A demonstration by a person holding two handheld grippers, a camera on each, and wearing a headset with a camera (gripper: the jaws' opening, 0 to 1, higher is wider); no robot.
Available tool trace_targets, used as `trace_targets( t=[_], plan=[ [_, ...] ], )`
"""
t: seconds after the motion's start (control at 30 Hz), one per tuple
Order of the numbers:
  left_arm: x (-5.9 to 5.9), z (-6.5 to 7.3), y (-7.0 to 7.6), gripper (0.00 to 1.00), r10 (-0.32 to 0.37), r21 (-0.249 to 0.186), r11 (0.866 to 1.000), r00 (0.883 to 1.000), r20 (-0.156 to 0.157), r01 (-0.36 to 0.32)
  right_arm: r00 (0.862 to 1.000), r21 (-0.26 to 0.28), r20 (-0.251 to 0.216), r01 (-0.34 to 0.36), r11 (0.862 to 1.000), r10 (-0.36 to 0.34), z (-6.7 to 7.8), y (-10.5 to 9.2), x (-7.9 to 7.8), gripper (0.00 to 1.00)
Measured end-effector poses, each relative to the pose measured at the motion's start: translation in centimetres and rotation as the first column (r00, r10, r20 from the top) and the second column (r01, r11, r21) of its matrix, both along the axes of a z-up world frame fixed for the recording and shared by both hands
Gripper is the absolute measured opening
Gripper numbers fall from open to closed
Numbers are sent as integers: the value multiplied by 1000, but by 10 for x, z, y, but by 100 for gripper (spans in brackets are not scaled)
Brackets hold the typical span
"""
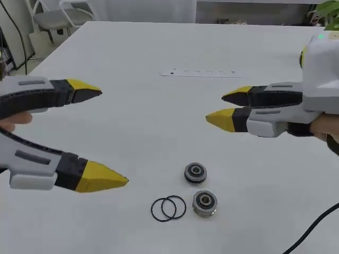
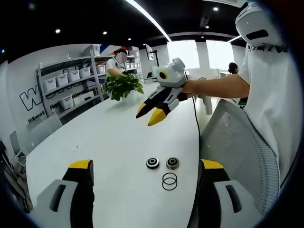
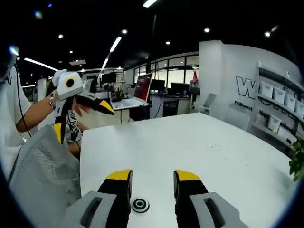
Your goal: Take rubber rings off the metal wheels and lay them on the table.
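Head view: my left gripper point(image 1: 100, 135) hangs over the table's point(image 1: 159, 121) left part, jaws wide apart, holding nothing. Toward my edge two rings point(image 1: 168, 207) lie overlapping, with the near wheel point(image 1: 204, 203) just right of them and the far wheel point(image 1: 195, 173) close behind. My right gripper point(image 1: 217, 107) hovers above, jaws slightly apart.

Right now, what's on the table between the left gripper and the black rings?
Nothing: the head view shows bare table from the left gripper to the rubber rings. The metal wheels sit beyond them.
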State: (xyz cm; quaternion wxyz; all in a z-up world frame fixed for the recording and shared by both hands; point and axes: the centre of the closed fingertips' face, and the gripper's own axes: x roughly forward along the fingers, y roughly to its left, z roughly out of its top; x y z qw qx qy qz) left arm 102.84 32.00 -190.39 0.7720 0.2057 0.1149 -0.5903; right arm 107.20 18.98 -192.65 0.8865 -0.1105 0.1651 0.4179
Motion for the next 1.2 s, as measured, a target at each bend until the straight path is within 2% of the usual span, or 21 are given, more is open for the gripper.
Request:
trace_targets(
  t=[0.17,0.23,0.27,0.33,0.4,0.47,0.53,0.63,0.73,0.77,0.83,0.9,0.97,1.07,1.1,1.17,1.2],
  plan=[
    [11,4,-14,89,-39,-2,999,999,1,39,998,15,-6,-54,998,55,-3,1,-3,32],
    [16,5,-20,88,-38,-8,999,999,16,38,998,15,-6,-65,998,65,-5,2,-2,32],
    [22,8,-27,88,-39,-26,999,999,22,39,997,16,-1,-72,997,72,-8,2,-1,31],
    [26,9,-37,88,-56,-50,997,998,15,57,998,19,11,-56,998,55,-10,2,5,29],
    [34,7,-45,87,-57,-59,997,998,15,58,998,28,28,-57,998,56,-12,1,8,24],
    [41,2,-53,86,-56,-60,997,998,9,56,998,49,30,-53,997,52,-14,1,11,23],
    [47,-2,-60,86,-55,-63,996,998,14,56,999,68,16,-47,997,46,-19,-1,13,26],
    [52,-7,-71,82,-59,-94,994,998,5,59,999,78,2,-37,996,37,-31,-5,15,26],
    [55,-18,-80,80,-53,-96,994,998,-13,52,1000,104,-27,-12,995,15,-43,-9,16,29],
    [55,-25,-83,80,-54,-87,995,998,-21,52,999,96,-48,-5,995,10,-51,-11,15,30],
    [52,-36,-89,80,-67,-74,995,997,-33,64,992,65,-125,20,998,-12,-69,-16,12,31],
    [51,-45,-95,80,-76,-73,995,996,-39,73,995,66,-103,9,998,-2,-74,-15,13,33],
    [51,-53,-100,78,-68,-76,995,997,-43,65,992,73,-130,3,997,6,-80,-14,10,34],
    [48,-68,-104,77,-50,-76,996,997,-61,45,989,21,-149,-17,1000,20,-95,-13,4,33],
    [47,-70,-104,77,-47,-77,996,997,-65,42,987,22,-161,-23,999,26,-98,-11,2,32],
    [43,-80,-104,75,-37,-79,996,994,-99,30,981,13,-190,-45,999,47,-108,-9,-5,32],
    [40,-87,-104,73,-47,-64,997,993,-108,40,979,2,-197,-49,999,48,-112,-9,-5,32]
  ],
)
